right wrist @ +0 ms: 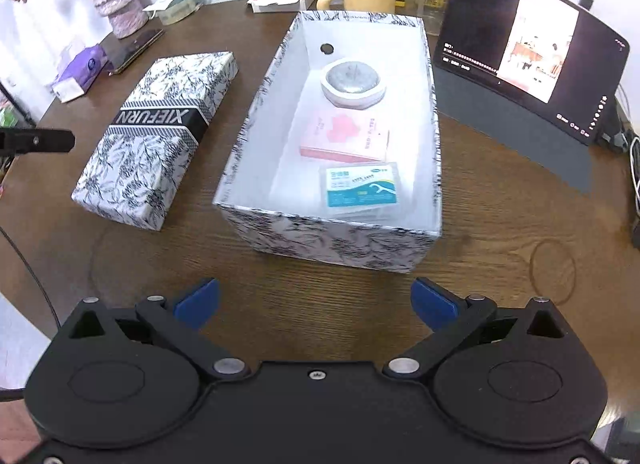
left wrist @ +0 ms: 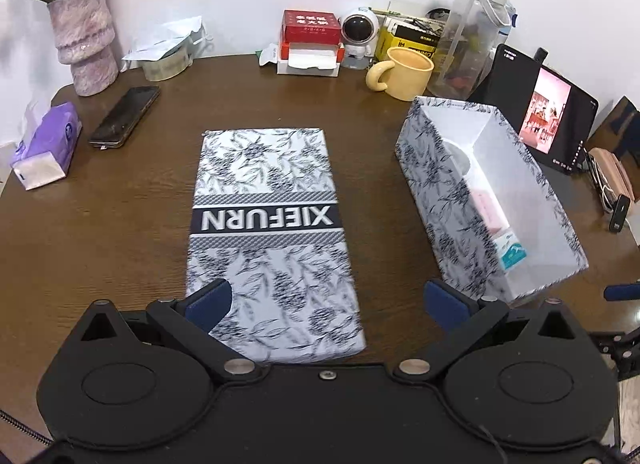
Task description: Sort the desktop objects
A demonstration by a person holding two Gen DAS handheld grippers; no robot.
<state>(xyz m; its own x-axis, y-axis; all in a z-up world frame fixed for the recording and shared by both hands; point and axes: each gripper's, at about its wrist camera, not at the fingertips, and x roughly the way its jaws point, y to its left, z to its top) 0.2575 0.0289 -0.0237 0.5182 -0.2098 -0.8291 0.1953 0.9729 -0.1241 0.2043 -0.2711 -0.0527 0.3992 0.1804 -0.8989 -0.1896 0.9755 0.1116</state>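
Left wrist view: my left gripper hangs above the near end of the box lid, fingers spread wide and holding nothing. The lid lies flat, patterned side up, in the middle of the tabletop, its printed band reading upside down to me. To its right stands the open box, apart from the lid and turned at an angle, with a few small items showing inside. Along the far edge sit a vase, a red box, a small astronaut figure, a yellow mug and a clear bottle. Near the left edge lie a phone and a purple tissue pack. A tablet stands lit at the right edge.

Right wrist view: my right gripper sits just short of the open box's near wall, fingers wide apart and empty, over bare wood. Inside the box lie a round white dish at the far end, a pink packet in the middle, and a floss pick case nearest me. The lid rests to the left of the box, not touching it.
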